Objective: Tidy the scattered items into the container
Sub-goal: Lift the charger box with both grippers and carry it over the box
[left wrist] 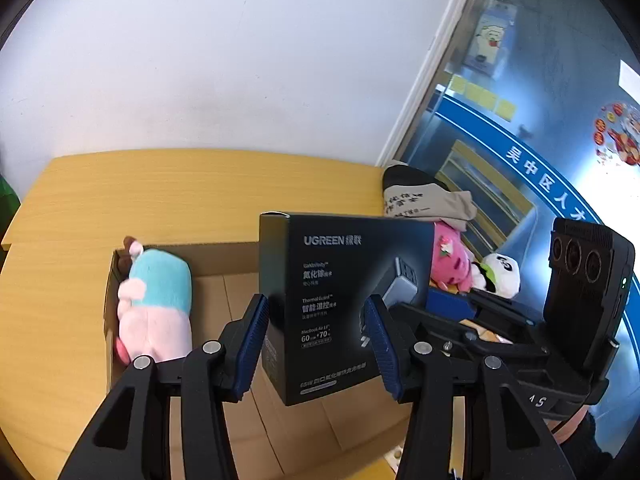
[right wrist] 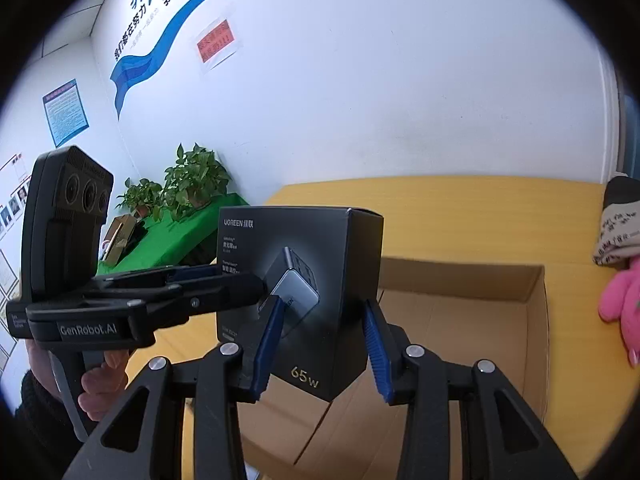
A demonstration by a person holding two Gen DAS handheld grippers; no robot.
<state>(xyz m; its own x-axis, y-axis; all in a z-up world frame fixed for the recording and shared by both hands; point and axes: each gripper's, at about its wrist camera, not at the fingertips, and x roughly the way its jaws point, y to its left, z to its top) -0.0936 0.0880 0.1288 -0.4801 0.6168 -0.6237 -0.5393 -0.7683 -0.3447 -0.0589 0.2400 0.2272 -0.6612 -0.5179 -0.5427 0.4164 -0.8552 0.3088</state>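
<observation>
A black UGREEN charger box (left wrist: 340, 304) hangs above the open cardboard box (left wrist: 224, 264). My left gripper (left wrist: 316, 344) is shut on the charger box, blue pads on both sides. My right gripper (right wrist: 324, 350) also clamps the same charger box (right wrist: 312, 280) from another side, over the cardboard box (right wrist: 536, 320). A pink and teal plush toy (left wrist: 158, 304) lies inside the cardboard box at its left end. A pink plush (left wrist: 450, 260) and a panda plush (left wrist: 500, 274) lie on the table to the right.
The yellow wooden table (left wrist: 180, 188) runs to a white wall. A folded beige and black cloth (left wrist: 420, 196) lies at the table's right end. A green-covered side table with potted plants (right wrist: 188, 188) stands to the left. A glass door is on the right.
</observation>
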